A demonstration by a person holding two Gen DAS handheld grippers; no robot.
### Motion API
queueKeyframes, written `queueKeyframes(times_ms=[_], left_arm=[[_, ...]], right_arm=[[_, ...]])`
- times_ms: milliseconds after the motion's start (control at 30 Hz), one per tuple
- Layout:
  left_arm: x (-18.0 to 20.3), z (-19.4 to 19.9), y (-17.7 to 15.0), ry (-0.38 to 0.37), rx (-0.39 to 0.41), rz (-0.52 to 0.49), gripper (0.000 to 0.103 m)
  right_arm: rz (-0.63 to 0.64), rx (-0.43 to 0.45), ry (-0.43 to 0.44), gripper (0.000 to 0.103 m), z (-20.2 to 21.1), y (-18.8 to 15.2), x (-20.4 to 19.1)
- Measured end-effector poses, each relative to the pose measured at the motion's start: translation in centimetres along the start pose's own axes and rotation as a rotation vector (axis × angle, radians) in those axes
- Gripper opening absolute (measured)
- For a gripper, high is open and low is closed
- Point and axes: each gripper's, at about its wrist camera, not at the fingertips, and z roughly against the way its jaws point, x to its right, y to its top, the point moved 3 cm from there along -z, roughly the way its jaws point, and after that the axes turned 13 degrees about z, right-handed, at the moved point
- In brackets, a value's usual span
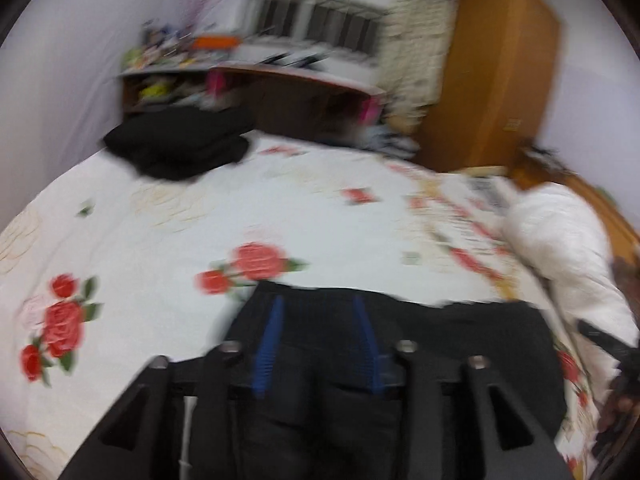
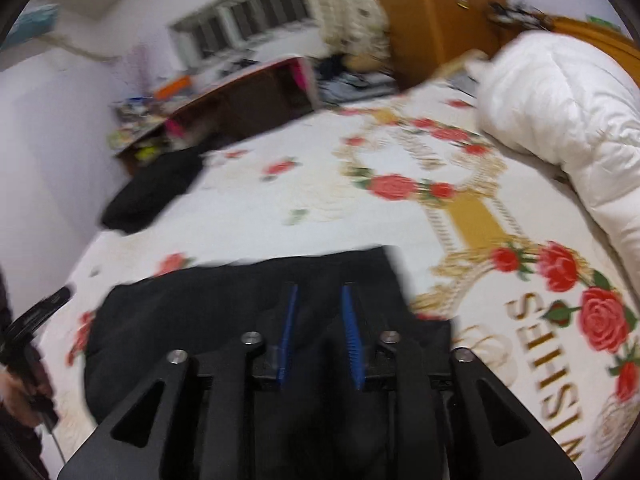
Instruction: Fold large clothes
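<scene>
A large black garment (image 1: pixel 460 344) lies on the rose-patterned bed sheet (image 1: pixel 168 236) at the near edge; it also shows in the right wrist view (image 2: pixel 208 312). My left gripper (image 1: pixel 318 300) hovers over its left part with blue-padded jaws apart and nothing between them. My right gripper (image 2: pixel 318 290) hovers over its right part, jaws apart, empty. The right gripper shows at the right edge of the left wrist view (image 1: pixel 612 360); the left gripper shows at the left edge of the right wrist view (image 2: pixel 36 320). Both views are motion-blurred.
A folded black pile (image 1: pixel 180 148) sits at the bed's far left corner, also in the right wrist view (image 2: pixel 152 192). A white duvet (image 2: pixel 560 120) is rolled up on the right. A cluttered desk (image 1: pixel 256 80) and a wooden wardrobe (image 1: pixel 496 72) stand behind.
</scene>
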Motion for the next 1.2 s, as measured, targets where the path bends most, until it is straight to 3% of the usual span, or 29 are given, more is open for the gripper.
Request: queueKeyframes(times_ms=[67,133,267,400,533,767,900,1033,1200], left_arm=[[3.3,-0.2,-2.4,-0.089,-0.024,-0.056,0.047],[6.0,-2.4,-4.5,-0.125,-0.087,-0.122,0.047],[7.4,-9.3,-6.1,-0.016,-0.171,-0.241,0.047],[4.7,-13.7,-4.9,0.017,-0.211,-0.138,0.041],[4.1,-15.9,-5.6,0.012,-0.213,-0.127,0.039],[3.6,-16.9,-6.9,0.021,-0.213,-0.109,0.039],[4.5,-16.7,-6.5,0.069,-0.245,-0.14,0.039],[4.4,-14.6,-4.8,0.11,-0.259,-0.141,0.039],[2.0,-11.3,-1.7,0.177,-0.176,-0.16,0.039]], right_arm=[[0.043,-0.007,0.054,0.032,-0.5,-1.7,-3.3],[0.097,-0.048,0.063,0.032,-3.1,-2.6,-5.4],[0.137,-0.09,-0.01,0.031,-8.4,-2.2,-4.9],[0.129,-0.159,-0.042,0.031,-12.9,-1.8,-2.8],[0.087,-0.171,-0.057,0.031,-14.5,-2.8,-1.3],[0.057,-0.174,-0.063,0.031,-15.9,-3.8,-0.9],[0.064,-0.205,-0.071,0.031,-15.8,-3.4,-1.1],[0.047,-0.204,-0.074,0.032,-13.2,-1.4,-0.8],[0.042,-0.13,-0.134,0.033,-8.2,-0.4,0.6]])
